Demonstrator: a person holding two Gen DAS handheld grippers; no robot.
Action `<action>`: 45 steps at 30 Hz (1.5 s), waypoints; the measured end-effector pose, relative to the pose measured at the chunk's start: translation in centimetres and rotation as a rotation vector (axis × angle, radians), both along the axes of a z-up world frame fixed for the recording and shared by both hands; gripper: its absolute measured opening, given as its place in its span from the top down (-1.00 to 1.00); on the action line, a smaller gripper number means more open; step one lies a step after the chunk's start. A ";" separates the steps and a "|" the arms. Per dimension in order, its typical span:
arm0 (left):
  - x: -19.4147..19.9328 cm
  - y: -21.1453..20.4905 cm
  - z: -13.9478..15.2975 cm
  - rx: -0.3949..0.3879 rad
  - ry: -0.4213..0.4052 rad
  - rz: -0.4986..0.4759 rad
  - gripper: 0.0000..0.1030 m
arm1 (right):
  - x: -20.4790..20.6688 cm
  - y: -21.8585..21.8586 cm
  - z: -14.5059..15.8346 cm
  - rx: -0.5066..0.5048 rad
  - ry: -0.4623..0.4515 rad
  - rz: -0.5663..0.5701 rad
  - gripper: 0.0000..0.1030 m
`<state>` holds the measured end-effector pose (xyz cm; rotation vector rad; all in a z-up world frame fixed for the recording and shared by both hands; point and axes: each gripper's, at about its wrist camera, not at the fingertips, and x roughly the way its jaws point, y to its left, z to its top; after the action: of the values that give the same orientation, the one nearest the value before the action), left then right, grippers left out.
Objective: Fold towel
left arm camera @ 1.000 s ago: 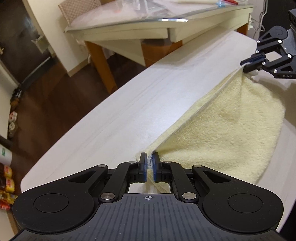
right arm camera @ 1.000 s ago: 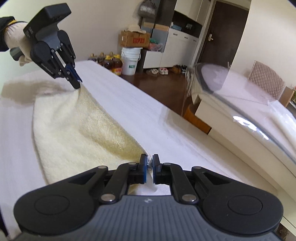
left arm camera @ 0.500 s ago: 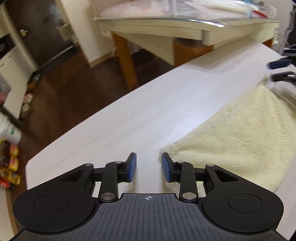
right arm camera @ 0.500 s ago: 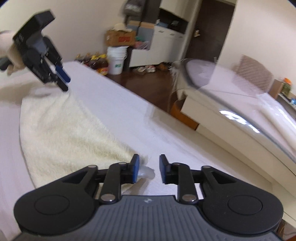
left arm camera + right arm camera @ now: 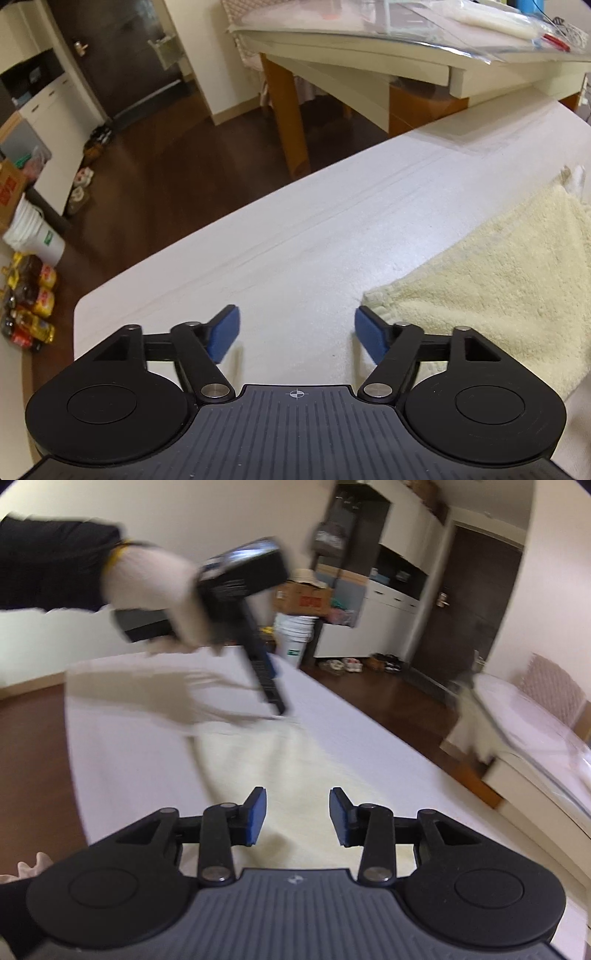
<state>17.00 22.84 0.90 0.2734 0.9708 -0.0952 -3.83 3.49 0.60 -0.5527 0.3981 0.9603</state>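
the towel (image 5: 491, 280), pale yellow terry, lies flat on the white table (image 5: 295, 229) toward its right side, one corner just beside the left gripper (image 5: 295, 332). that gripper hangs over bare table with its blue pads spread wide, holding nothing. the right gripper (image 5: 297, 816) stands over the towel (image 5: 280, 760), likewise spread and empty. the risk now is a loose layer: with no grip, a top edge could slide or bunch if a finger brushes it, spoiling the alignment. a second ago both claws pinched the towel's edge taut above the table; since then they have let go and drawn back.
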 end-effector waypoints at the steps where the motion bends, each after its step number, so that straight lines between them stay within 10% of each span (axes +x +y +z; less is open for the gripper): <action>1: 0.1 0.2 0.0 -0.012 -0.003 0.005 -0.78 | -0.7 1.4 -0.3 -0.025 -0.025 0.007 0.20; 20: 0.4 2.5 0.2 -0.026 -0.040 0.004 -0.79 | -2.6 12.6 -3.8 -0.288 -0.220 -0.010 0.43; 23: 0.1 2.8 0.1 -0.019 -0.040 0.000 -0.79 | -2.6 11.2 -3.9 -0.279 -0.227 -0.007 0.78; 45: -5.4 -1.1 0.1 0.107 -0.113 -0.269 -0.80 | -1.6 -0.7 -0.2 -0.049 -0.064 -0.029 0.82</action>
<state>11.61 21.70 0.96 0.5020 0.8244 -0.2717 -5.47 2.74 0.40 -0.6192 0.3727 0.9045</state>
